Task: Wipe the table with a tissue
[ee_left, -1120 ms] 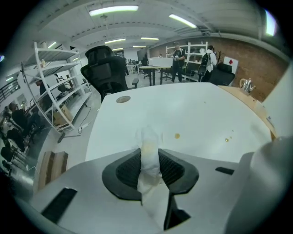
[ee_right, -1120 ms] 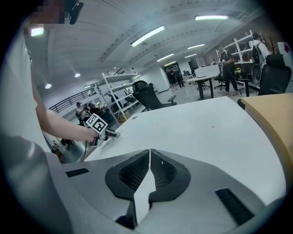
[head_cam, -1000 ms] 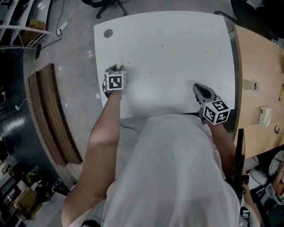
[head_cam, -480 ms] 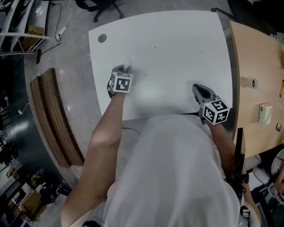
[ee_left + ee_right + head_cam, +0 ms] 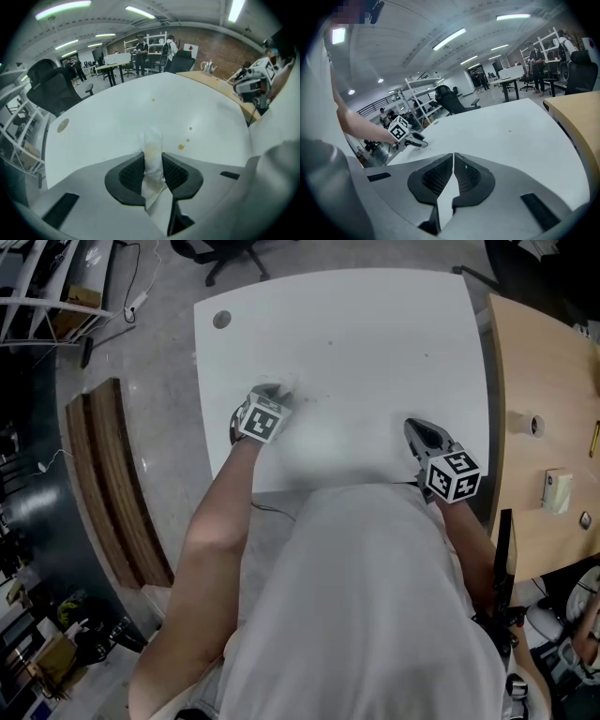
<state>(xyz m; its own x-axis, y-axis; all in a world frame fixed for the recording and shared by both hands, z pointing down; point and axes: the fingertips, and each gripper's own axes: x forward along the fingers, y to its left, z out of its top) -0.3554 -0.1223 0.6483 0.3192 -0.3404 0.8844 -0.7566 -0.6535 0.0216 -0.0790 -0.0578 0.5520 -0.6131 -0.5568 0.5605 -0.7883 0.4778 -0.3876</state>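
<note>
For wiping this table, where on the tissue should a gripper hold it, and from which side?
Pinch the tissue across its bunched middle, coming steeply from above: it is a soft, narrow strip, so its stained free end sticks out to press on the table.

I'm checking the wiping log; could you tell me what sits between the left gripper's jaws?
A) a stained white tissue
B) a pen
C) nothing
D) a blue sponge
A: in its own view the left gripper has a yellow-stained white tissue pinched between its pads, though the jaws are opening slightly.
</note>
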